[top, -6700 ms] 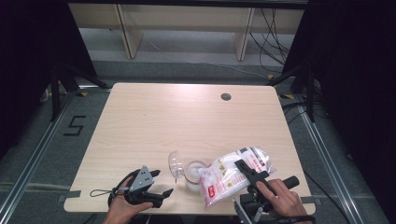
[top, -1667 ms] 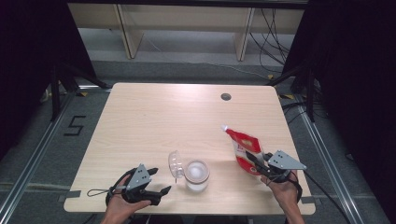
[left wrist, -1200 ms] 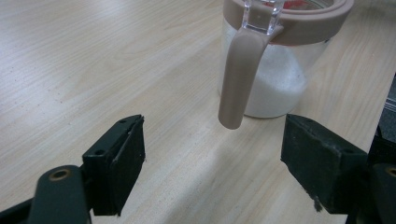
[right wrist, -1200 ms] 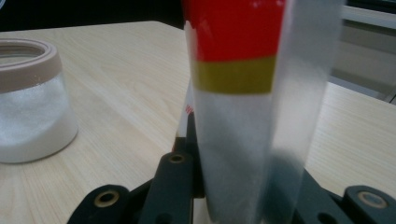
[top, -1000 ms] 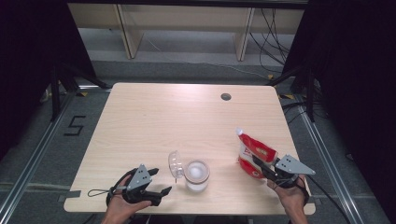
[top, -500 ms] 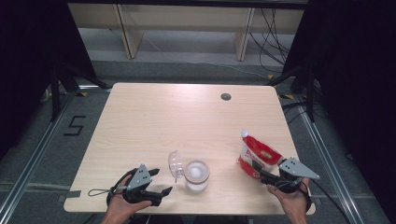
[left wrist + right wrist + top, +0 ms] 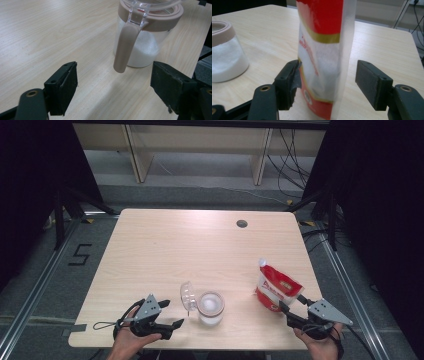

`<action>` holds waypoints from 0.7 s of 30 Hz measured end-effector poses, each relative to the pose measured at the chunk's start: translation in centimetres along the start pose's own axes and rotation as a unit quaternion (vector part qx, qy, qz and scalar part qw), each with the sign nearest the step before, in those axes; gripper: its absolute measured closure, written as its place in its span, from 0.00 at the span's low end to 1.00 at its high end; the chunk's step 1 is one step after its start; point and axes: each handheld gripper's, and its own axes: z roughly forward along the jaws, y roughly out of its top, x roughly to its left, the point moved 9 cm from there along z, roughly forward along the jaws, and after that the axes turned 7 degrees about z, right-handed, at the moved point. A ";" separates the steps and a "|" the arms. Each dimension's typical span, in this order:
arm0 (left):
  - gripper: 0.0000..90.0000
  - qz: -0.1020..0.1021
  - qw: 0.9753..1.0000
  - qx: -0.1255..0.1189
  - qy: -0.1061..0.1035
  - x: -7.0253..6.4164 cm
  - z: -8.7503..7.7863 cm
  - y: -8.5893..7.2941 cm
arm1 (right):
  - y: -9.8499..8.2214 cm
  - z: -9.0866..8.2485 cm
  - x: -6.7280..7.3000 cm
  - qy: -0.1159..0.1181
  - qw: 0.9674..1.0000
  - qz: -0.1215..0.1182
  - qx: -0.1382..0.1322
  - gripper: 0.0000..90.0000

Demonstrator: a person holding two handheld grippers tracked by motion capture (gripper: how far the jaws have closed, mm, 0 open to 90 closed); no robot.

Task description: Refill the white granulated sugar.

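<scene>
Right gripper point(image 7: 325, 85), jaws just opened, straddles the upright red-and-white pouch point(image 7: 324, 50) without pressing it, at four o'clock on the table point(image 7: 165, 250). Left gripper point(image 7: 113, 86) stands spread before the jar point(image 7: 147, 32), six o'clock.

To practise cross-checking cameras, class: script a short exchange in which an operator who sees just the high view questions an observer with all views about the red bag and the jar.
Operator: Does the right gripper grip the red bag?
Observer: No. Its jaws have just been opening. The bag stands upright between them, and one pad is clearly apart from it.
Operator: And the left gripper, near the jar?
Observer: It is open with nothing between its jaws. The jar's latch hangs down just ahead of them.
</scene>
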 end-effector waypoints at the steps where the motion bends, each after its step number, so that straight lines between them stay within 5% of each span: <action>1: 0.24 -0.001 1.000 -0.004 -0.004 -0.1 0.0 0.1 | -0.1 -0.1 0.0 -0.005 1.000 0.000 -0.001 0.41; 10: 0.24 -0.009 1.000 -0.006 -0.008 -0.4 -0.4 0.6 | -0.9 -1.3 0.6 -0.007 1.000 0.002 0.014 0.36; 13: 0.24 -0.010 1.000 -0.010 -0.005 -0.4 -0.6 0.8 | -1.1 -1.6 0.8 -0.013 1.000 -0.014 0.018 0.36; 16: 0.24 0.011 1.000 -0.007 -0.003 -0.2 -0.8 0.8 | -1.4 -1.8 1.0 -0.017 0.999 -0.017 0.021 0.36; 21: 0.24 -0.001 1.000 -0.009 0.002 -0.3 -1.2 1.0 | -1.6 -2.1 1.1 -0.020 0.999 -0.015 0.025 0.36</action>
